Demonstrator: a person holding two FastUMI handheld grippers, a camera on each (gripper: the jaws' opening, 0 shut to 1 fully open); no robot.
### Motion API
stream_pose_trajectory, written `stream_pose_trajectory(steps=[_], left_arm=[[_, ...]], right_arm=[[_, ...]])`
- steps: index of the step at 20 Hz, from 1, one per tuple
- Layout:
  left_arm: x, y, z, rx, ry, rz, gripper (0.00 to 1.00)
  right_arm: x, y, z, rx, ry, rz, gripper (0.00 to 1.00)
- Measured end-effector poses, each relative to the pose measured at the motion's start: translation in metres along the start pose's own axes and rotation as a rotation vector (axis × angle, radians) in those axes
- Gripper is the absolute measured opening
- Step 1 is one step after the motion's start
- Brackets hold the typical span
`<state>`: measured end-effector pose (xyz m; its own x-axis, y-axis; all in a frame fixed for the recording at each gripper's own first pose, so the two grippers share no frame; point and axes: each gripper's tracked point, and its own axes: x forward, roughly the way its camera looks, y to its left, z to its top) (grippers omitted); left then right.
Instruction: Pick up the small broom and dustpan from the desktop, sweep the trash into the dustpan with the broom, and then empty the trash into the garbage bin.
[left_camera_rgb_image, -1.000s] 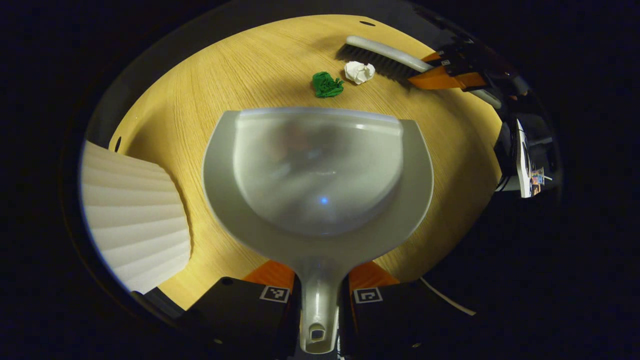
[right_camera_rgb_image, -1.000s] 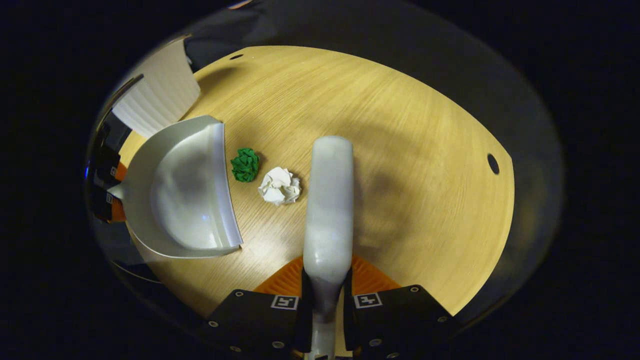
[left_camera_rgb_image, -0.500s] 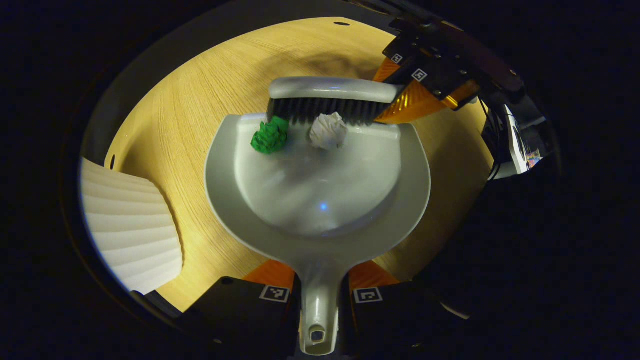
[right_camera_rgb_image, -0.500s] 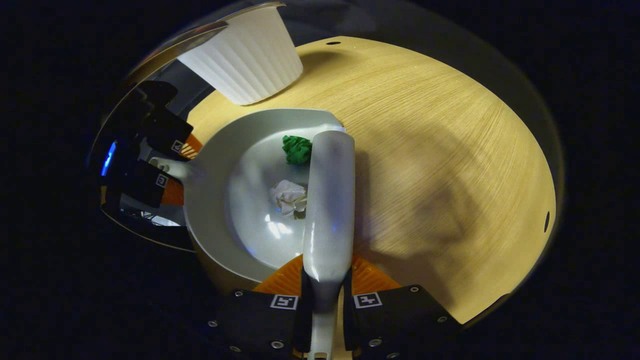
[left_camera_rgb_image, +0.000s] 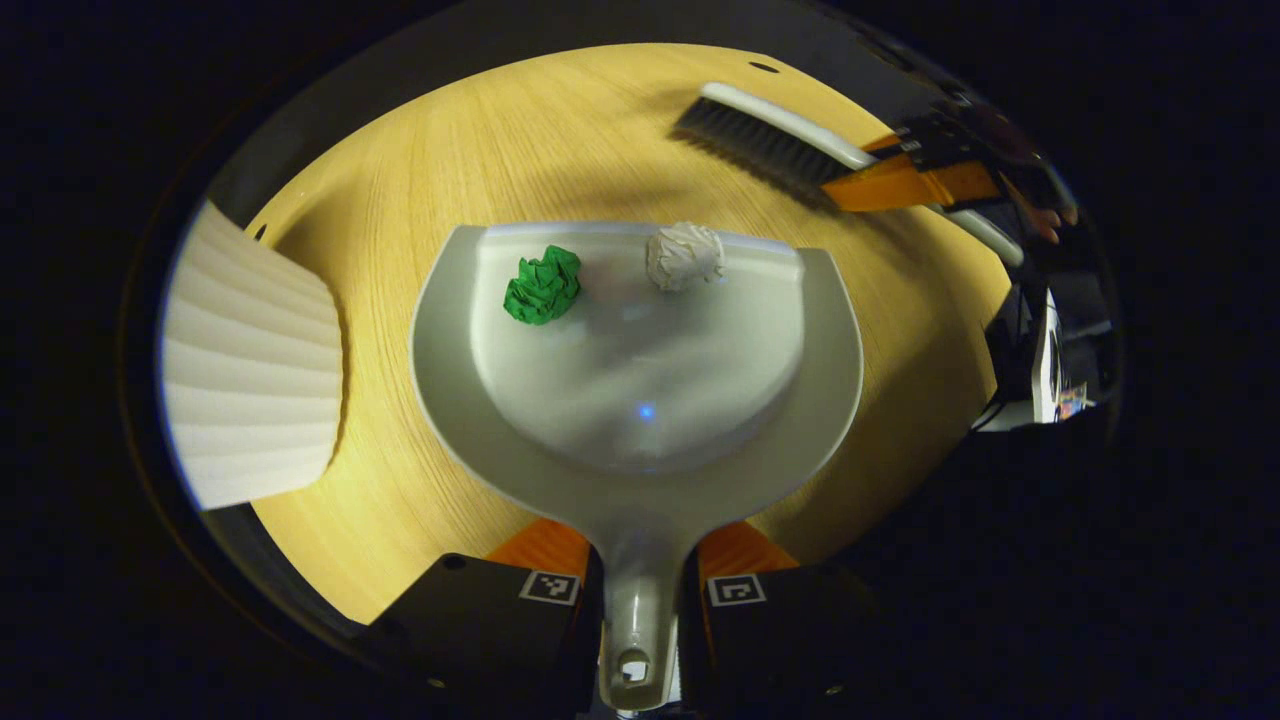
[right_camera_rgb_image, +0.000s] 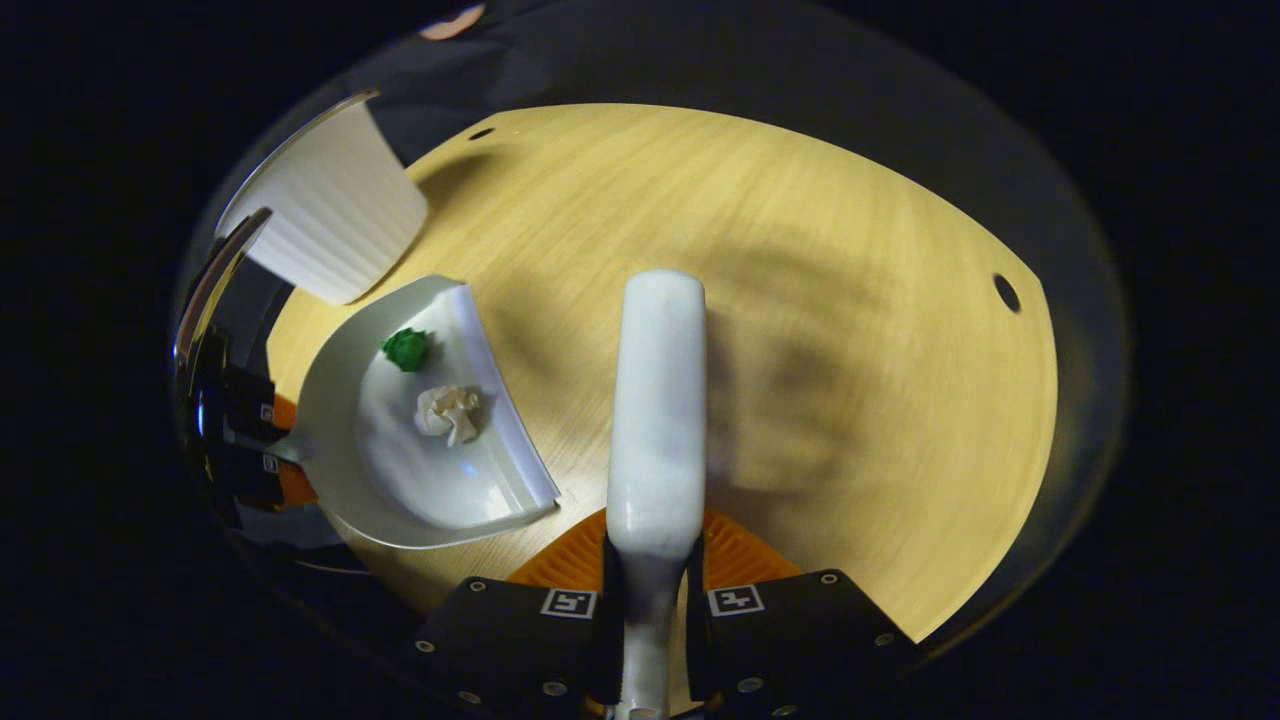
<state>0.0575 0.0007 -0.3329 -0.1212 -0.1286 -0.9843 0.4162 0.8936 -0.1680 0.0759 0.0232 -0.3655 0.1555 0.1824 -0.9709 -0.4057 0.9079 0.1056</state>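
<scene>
My left gripper (left_camera_rgb_image: 640, 565) is shut on the handle of the grey dustpan (left_camera_rgb_image: 640, 480), which lies flat on the wooden desktop (left_camera_rgb_image: 420, 170). A green paper wad (left_camera_rgb_image: 543, 285) and a white paper wad (left_camera_rgb_image: 684, 256) sit inside the pan near its front lip. In the right gripper view my right gripper (right_camera_rgb_image: 650, 560) is shut on the handle of the small broom (right_camera_rgb_image: 655, 410), held over the desk to the right of the dustpan (right_camera_rgb_image: 330, 440). The broom (left_camera_rgb_image: 770, 135) and that gripper also appear at the upper right of the left gripper view, clear of the pan. Both wads (right_camera_rgb_image: 448, 412) lie in the pan.
A white ribbed garbage bin (left_camera_rgb_image: 250, 370) stands at the left of the dustpan, close to its rim; the bin (right_camera_rgb_image: 335, 215) appears beyond the pan in the right gripper view. Small round holes (right_camera_rgb_image: 1006, 292) mark the desktop near its edge.
The broom swept both wads into the dustpan, then pulled back and away from the pan's lip. The wads stay near the front of the pan. The dustpan has hardly moved.
</scene>
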Motion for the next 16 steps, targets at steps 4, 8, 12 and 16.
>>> stream_pose_trajectory(steps=[4, 8, 12, 16], left_arm=[[0.007, -0.019, 0.005, -0.158, -0.018, 0.021, 0.32], [0.008, -0.031, 0.013, -0.312, -0.043, 0.021, 0.32], [0.0, -0.042, 0.02, -0.333, -0.074, -0.004, 0.32], [-0.027, -0.037, 0.027, -0.295, -0.145, 0.006, 0.32]], right_arm=[[-0.022, 0.0, -0.048, 0.263, 0.022, -0.055, 0.25], [-0.029, 0.0, -0.079, 0.384, 0.05, -0.143, 0.26], [-0.029, 0.024, -0.101, 0.419, 0.068, -0.119, 0.25], [-0.02, 0.01, -0.111, 0.362, 0.04, -0.163, 0.3]])
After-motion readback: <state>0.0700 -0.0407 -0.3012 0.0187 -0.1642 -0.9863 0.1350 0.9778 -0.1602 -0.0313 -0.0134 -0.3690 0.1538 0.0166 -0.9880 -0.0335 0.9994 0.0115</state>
